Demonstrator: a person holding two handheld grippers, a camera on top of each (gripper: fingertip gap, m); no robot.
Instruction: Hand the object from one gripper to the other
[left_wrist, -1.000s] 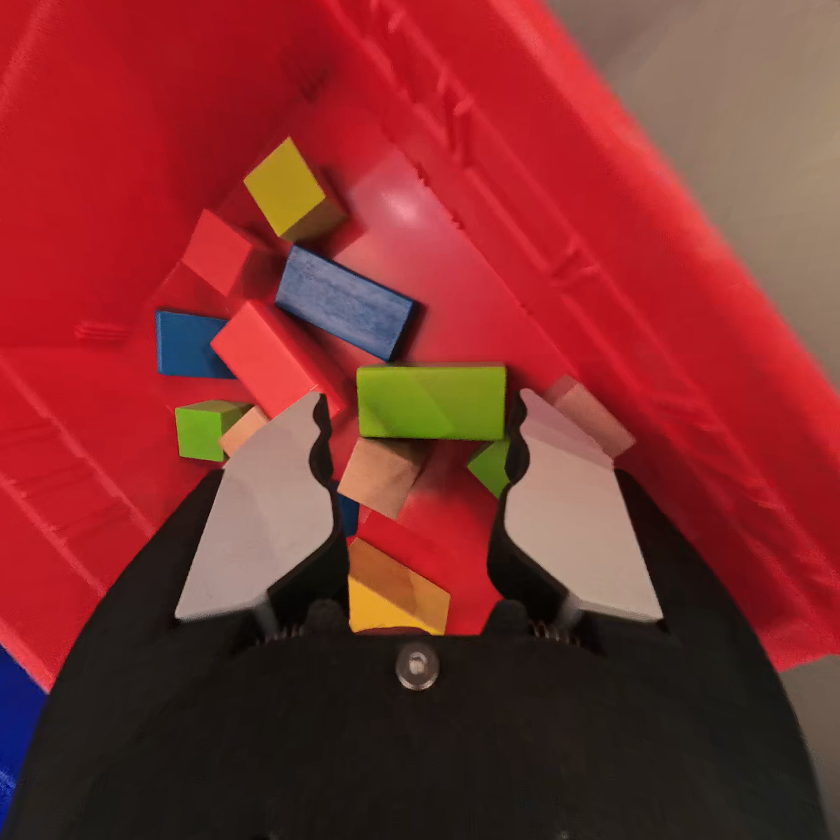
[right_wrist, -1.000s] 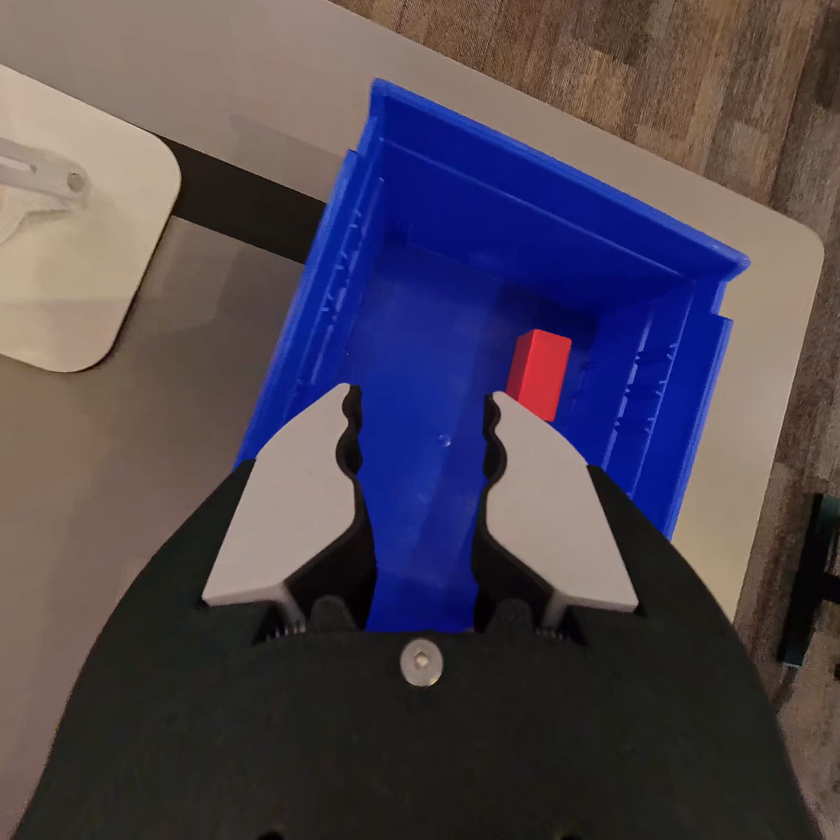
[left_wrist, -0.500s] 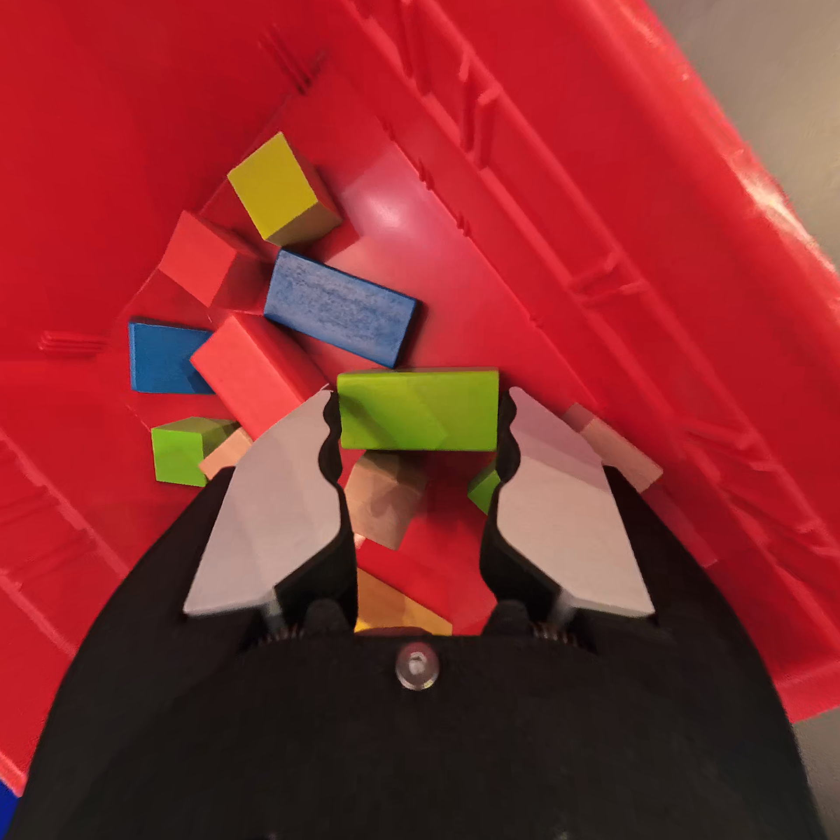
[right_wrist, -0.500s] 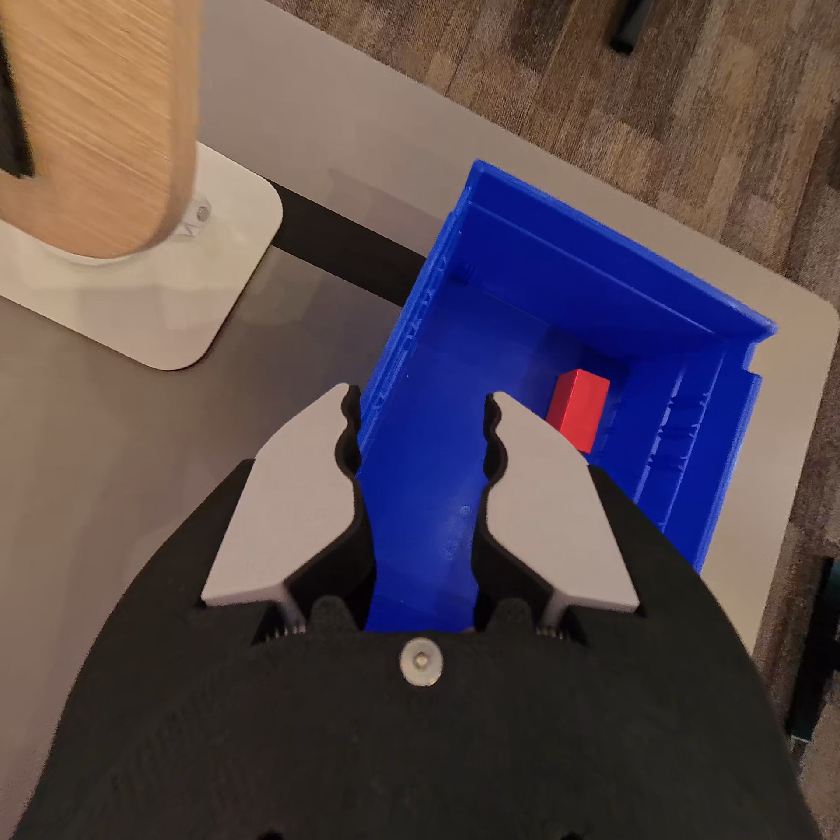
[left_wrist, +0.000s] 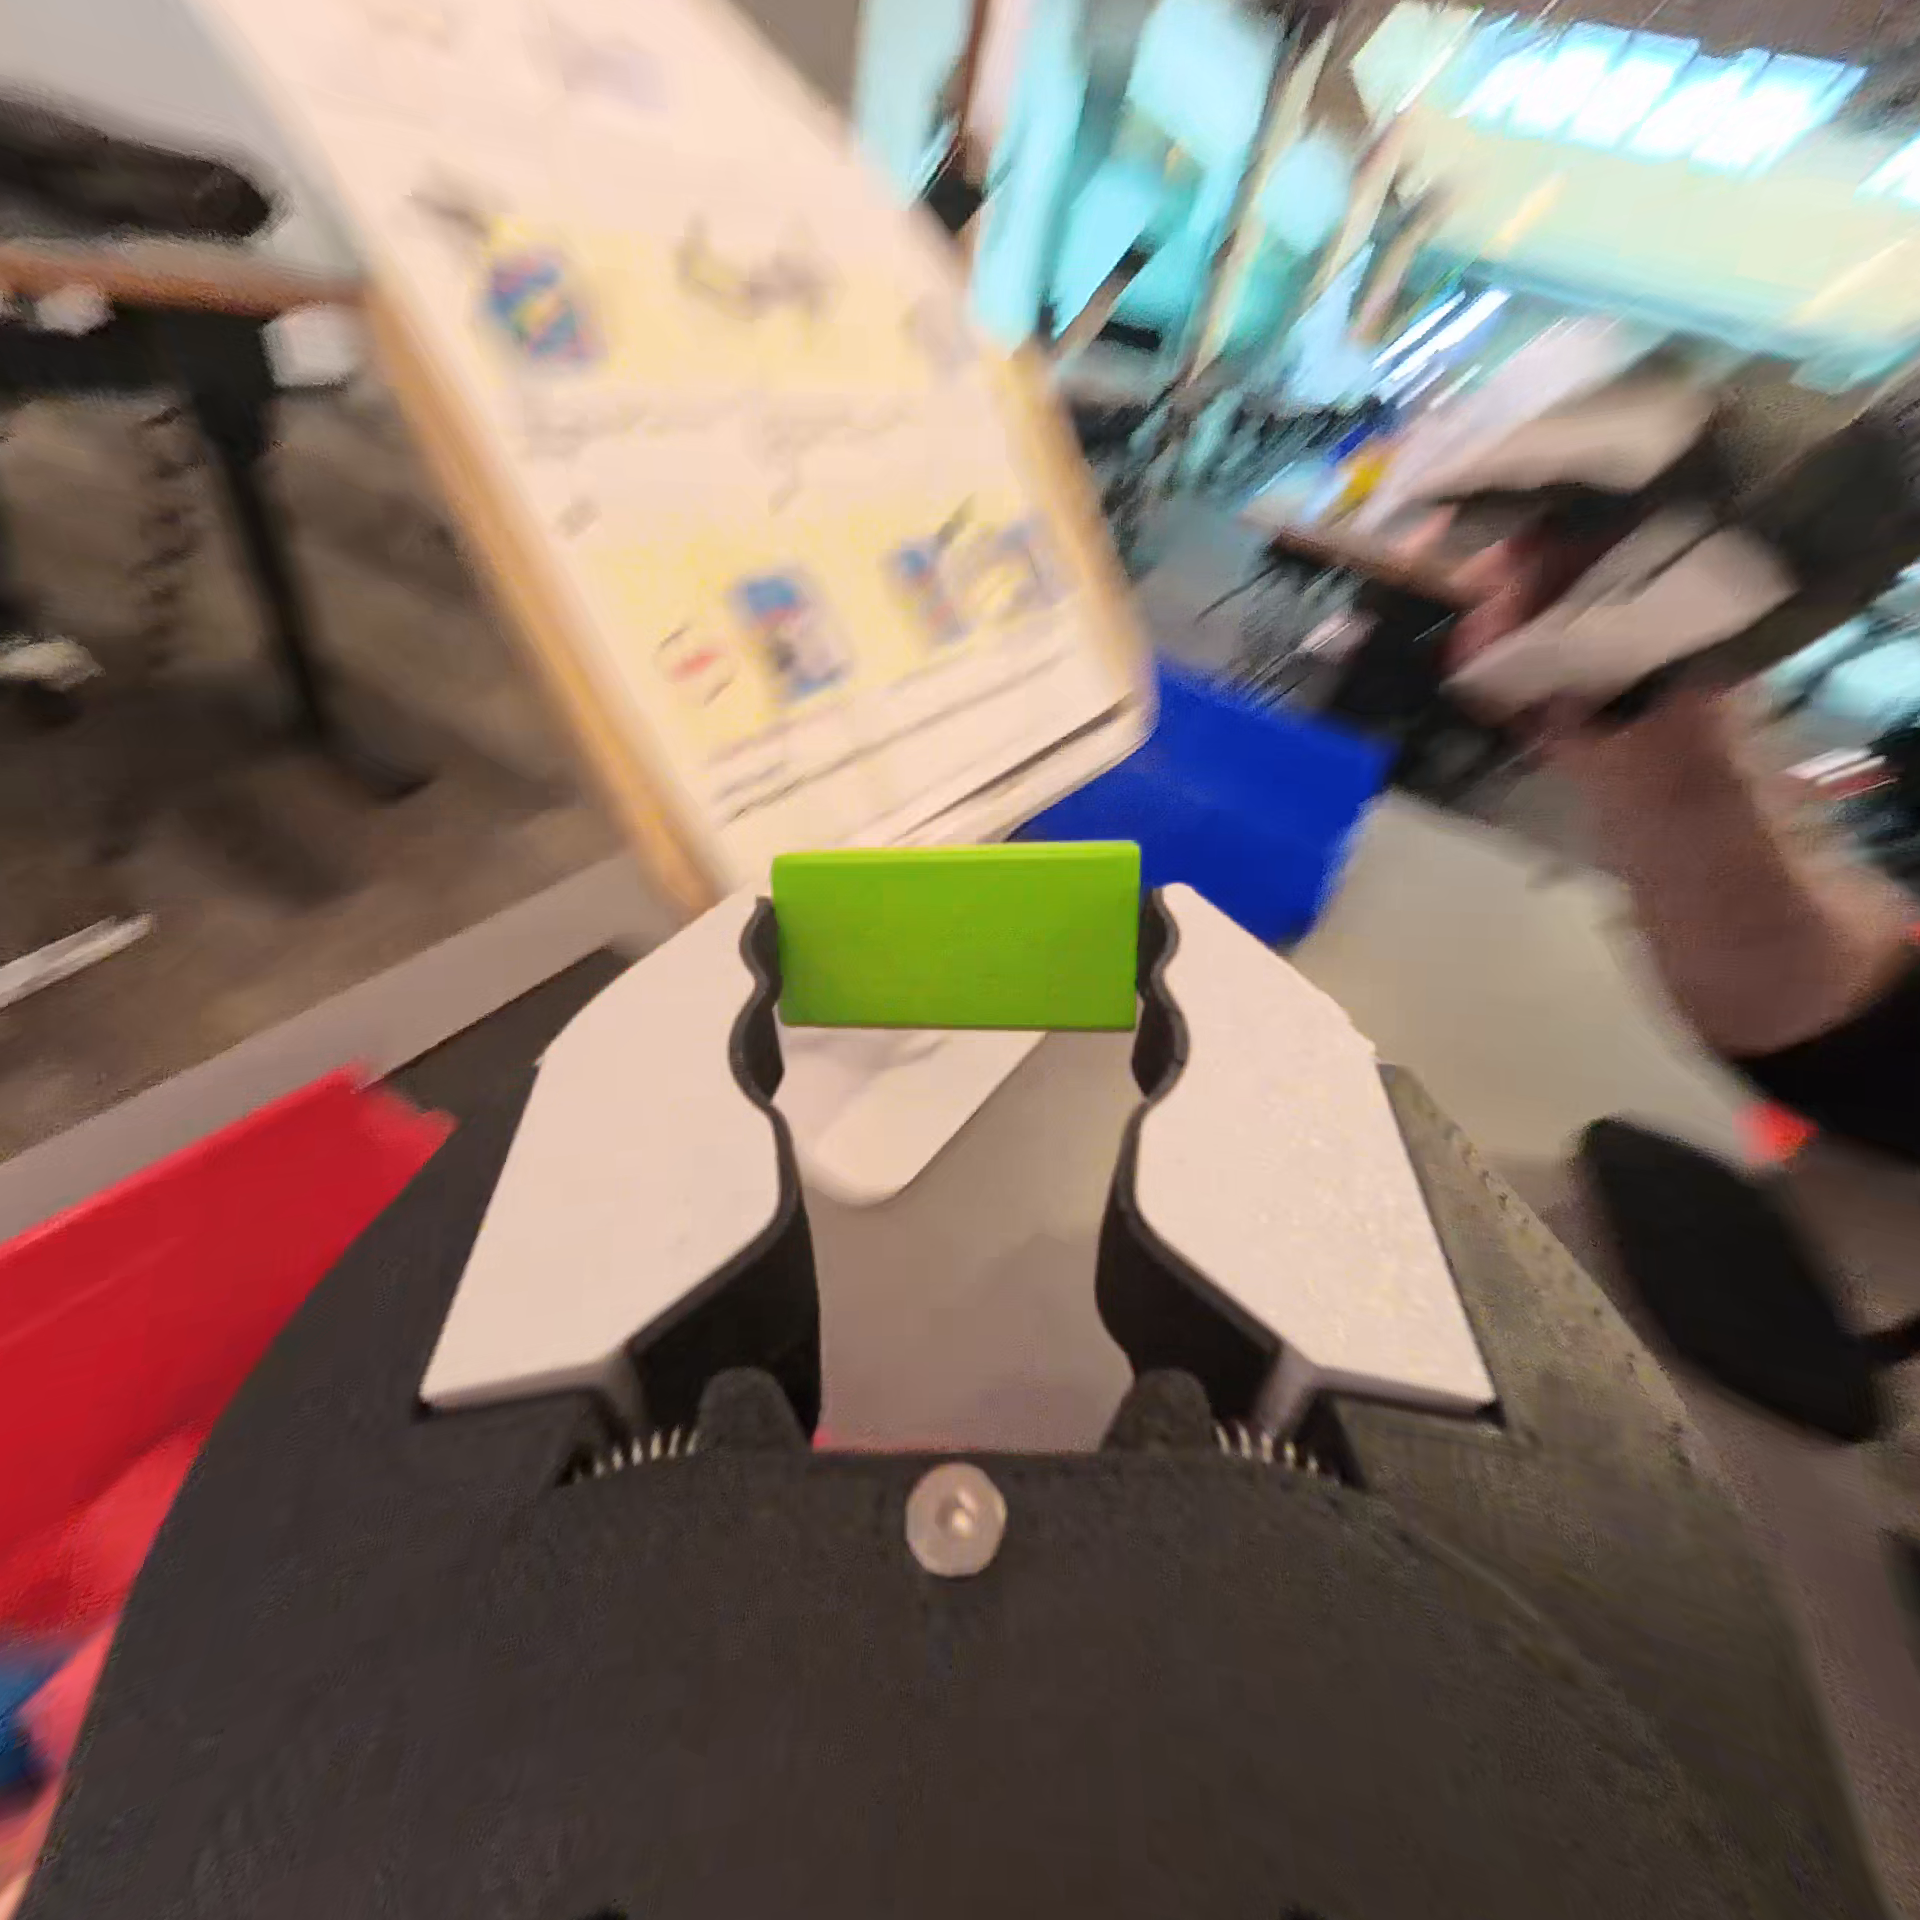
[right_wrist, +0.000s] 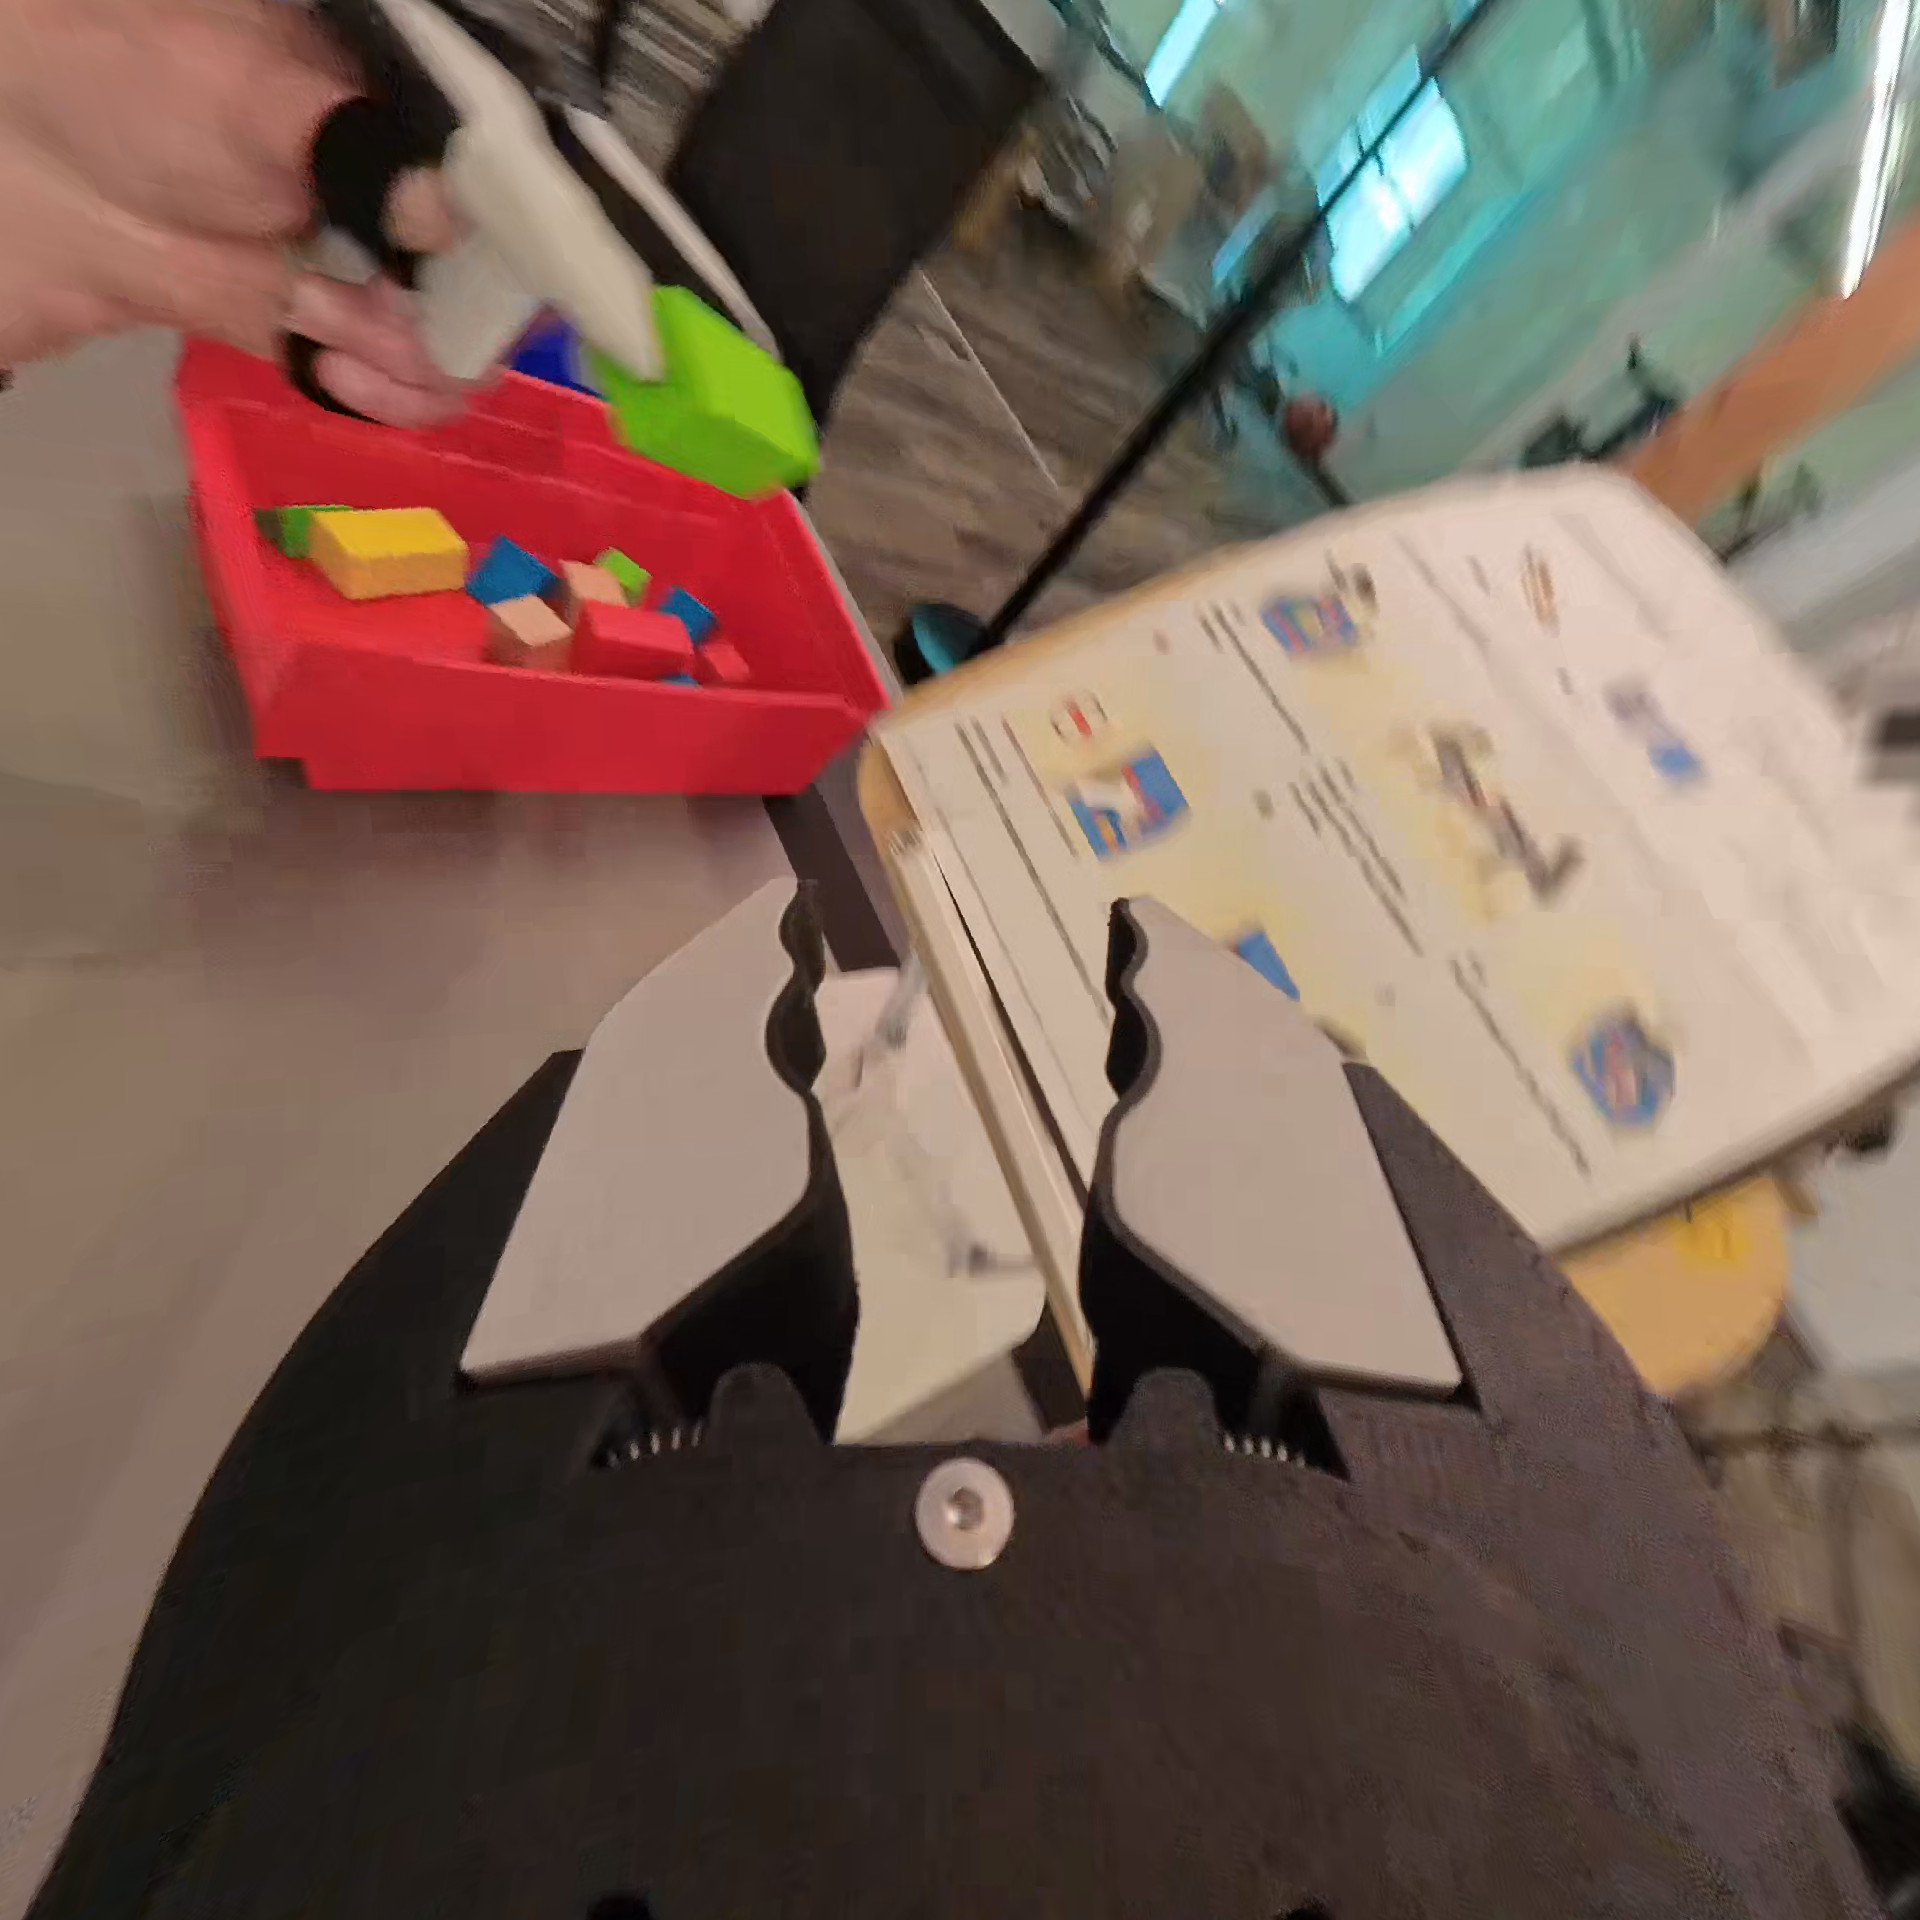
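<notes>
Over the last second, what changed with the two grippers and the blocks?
The left gripper closed on the green block inside the red bin and lifted it clear. The right gripper swung away from the blue bin, staying open and empty.

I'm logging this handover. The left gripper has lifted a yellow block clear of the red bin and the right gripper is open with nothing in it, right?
Not quite: the block pinched in the left gripper is green, not yellow, as the left wrist view shows. The rest stands: it is clear of the red bin, and the right gripper is open with nothing in it.
</notes>
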